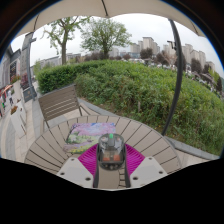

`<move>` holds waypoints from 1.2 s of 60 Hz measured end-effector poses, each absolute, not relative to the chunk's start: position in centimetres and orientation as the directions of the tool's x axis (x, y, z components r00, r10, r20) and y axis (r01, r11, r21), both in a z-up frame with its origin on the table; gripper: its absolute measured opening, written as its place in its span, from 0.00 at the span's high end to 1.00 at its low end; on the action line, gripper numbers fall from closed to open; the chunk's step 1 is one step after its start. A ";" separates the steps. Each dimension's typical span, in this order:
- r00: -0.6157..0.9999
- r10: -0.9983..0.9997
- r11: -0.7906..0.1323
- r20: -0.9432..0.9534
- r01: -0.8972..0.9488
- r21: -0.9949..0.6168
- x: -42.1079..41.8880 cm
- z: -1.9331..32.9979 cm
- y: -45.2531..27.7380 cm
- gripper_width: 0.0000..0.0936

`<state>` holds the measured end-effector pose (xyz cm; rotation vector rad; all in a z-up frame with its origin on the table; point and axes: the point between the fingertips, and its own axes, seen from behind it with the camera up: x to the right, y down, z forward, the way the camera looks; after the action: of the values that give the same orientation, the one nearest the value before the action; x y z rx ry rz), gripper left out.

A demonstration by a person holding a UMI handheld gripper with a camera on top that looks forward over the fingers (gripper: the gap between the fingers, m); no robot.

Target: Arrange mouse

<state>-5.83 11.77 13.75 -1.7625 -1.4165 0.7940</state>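
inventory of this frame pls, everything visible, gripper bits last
mouse: 1, dark grey with reddish top, between the fingers on the table
table: 1, pale slatted wood, round, under the mouse
mat: 1, printed green and purple, on the table just beyond the mouse
chair: 1, wooden slatted, behind the table
hedge: 1, green, beyond the table
trees: 2, green, behind the hedge
buildings: several, pale, far off
gripper: 1, white fingers, magenta pads flanking the mouse
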 end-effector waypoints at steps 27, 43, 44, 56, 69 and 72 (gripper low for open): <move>0.211 0.977 -0.110 0.020 0.586 -0.803 -26.9 1.7 4.6 0.62; 0.263 0.963 -0.126 0.065 0.645 -0.753 -25.7 -1.2 6.2 0.15; 0.266 0.962 -0.123 0.070 0.642 -0.757 -25.5 -0.7 6.3 0.07; 0.318 0.946 -0.161 0.056 0.616 -0.771 -18.5 9.0 6.4 0.08; 0.323 0.943 -0.168 0.082 0.673 -0.720 -2.6 16.6 3.4 0.09; 0.327 0.941 -0.173 0.087 0.687 -0.706 1.0 17.3 2.5 0.09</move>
<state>0.95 2.54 17.25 -1.9353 -1.4301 0.4939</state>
